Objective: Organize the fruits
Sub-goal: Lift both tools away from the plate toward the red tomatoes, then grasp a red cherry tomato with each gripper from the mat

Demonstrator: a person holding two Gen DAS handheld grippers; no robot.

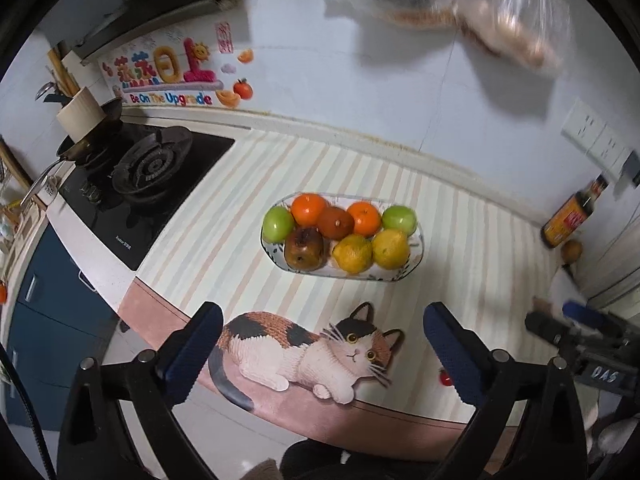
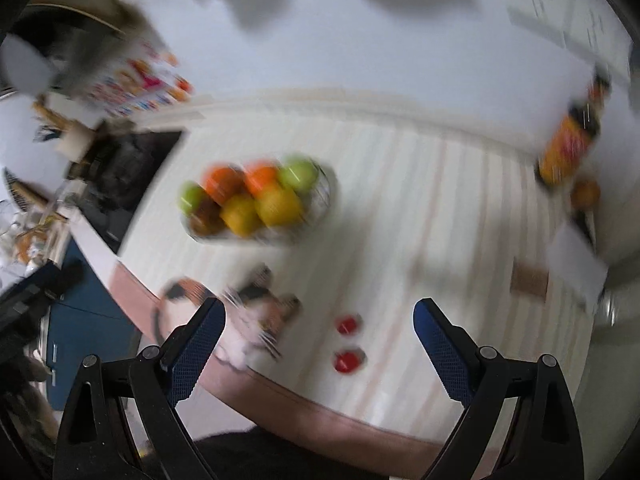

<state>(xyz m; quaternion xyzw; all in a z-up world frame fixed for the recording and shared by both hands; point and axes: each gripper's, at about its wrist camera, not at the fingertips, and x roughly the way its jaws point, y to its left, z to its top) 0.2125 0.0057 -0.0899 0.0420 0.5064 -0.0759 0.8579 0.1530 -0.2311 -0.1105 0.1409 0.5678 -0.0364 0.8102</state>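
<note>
Blue-padded jaws of the left gripper [image 1: 323,336] are standing wide apart with nothing between them, hanging above the near edge of the counter. The right gripper [image 2: 319,330] is likewise standing released and empty; its view is smeared by motion blur.

Directly beyond the left gripper, one printed calico cat [image 1: 304,350] is lying on the striped mat [image 1: 460,216], near the pink border. One small red fruit [image 1: 445,378] is showing just beside the left gripper's right-hand finger; the right wrist view is showing two small red fruits [image 2: 349,343] lying one behind the other on the mat, apart from the bowl.

Further back, one oval bowl [image 1: 418,258] is sitting on the mat and holding eight fruits:
- two green apples [image 1: 279,222], one at each end of the back row;
- two bright oranges [image 1: 308,209];
- one darker reddish fruit [image 1: 335,222] between the oranges;
- one brown, spotted fruit [image 1: 303,248] at the front left;
- two yellow citrus fruits [image 1: 371,252] at the front right.

Left of the mat, one black gas hob [image 1: 148,168] is carrying one pan. At the far right, one dark sauce bottle [image 1: 574,216] is standing by the wall.
</note>
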